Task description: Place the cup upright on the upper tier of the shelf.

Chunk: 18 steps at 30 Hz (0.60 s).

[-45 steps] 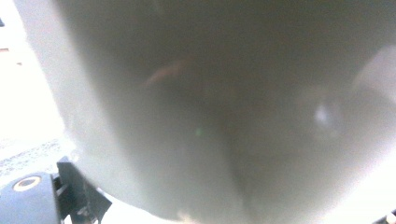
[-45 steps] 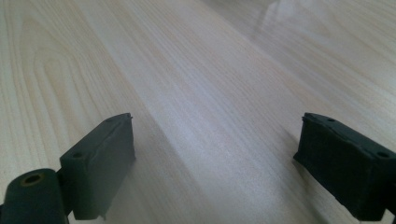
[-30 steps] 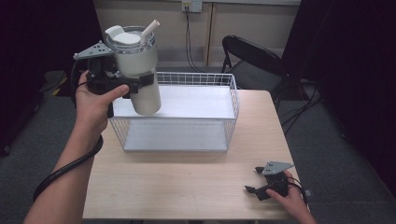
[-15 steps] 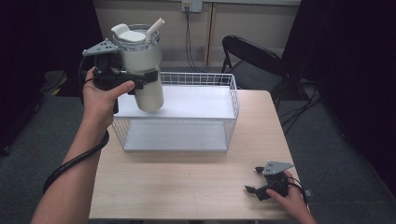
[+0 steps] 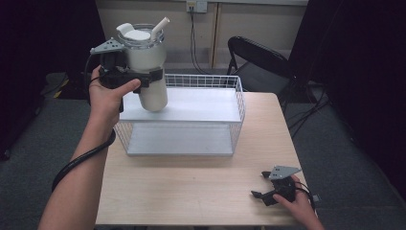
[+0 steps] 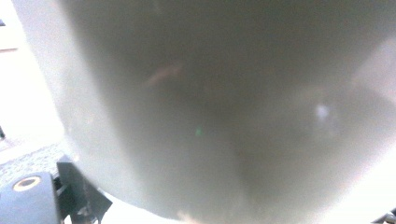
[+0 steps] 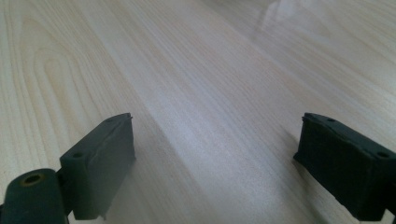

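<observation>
High view: left gripper [image 5: 125, 76] is clamping the white tumbler [image 5: 146, 72] upright above the wire basket's [image 5: 238, 108] far-left corner, likely for lowering inside; right gripper [image 5: 268, 190] is resting open near the tabletop's [image 5: 191, 187] near-right corner.

- Smooth, matt cream tumbler [image 5: 149, 72] with clear plastic lid [image 5: 139, 36].
- White wire basket [image 5: 191, 115], thin coated metal.
- Pale wood-grain table [image 5: 191, 191], faintly glossy.
- Matt black rubbery pads [image 7: 100, 163] on right gripper [image 5: 262, 186].

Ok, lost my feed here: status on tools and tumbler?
Left tool shut on tumbler, held above wire basket. Right tool open, on table. Nothing blocking.
</observation>
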Each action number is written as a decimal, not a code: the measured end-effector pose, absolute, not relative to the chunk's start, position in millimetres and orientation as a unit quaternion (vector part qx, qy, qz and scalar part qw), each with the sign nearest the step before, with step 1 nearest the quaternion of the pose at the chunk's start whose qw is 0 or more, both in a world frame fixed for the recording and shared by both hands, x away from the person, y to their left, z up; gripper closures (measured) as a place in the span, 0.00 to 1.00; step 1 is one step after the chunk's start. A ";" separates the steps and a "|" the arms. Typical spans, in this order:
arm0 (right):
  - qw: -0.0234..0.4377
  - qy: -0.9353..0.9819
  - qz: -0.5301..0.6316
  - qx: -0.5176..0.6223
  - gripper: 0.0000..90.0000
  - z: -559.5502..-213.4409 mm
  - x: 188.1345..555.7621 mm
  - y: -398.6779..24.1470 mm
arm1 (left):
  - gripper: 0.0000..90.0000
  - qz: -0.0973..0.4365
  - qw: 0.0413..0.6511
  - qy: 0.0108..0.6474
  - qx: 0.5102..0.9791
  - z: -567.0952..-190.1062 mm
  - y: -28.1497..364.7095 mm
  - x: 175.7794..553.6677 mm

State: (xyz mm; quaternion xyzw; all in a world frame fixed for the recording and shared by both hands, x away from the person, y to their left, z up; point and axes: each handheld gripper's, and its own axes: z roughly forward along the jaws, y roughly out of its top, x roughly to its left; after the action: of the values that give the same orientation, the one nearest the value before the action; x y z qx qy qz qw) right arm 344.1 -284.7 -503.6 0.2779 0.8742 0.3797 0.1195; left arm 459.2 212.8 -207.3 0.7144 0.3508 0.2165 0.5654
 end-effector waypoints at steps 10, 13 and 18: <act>0.120 0.874 0.380 0.278 0.12 -503.6 344.0 -284.7 | 0.11 0.223 0.569 0.352 0.709 -209.8 210.6 468.3; 0.119 0.875 0.379 0.278 0.12 -503.5 344.1 -284.8 | 0.11 0.224 0.569 0.351 0.709 -209.7 209.7 470.7; 0.119 0.875 0.379 0.278 0.12 -503.5 344.1 -284.8 | 0.11 0.226 0.567 0.350 0.711 -211.4 208.0 475.1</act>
State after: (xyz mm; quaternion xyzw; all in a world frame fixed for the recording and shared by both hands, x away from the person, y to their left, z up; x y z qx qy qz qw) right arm 344.1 -284.8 -503.5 0.2777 0.8746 0.3791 0.1193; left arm 475.1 208.0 -211.4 0.7106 0.3501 0.2265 0.5667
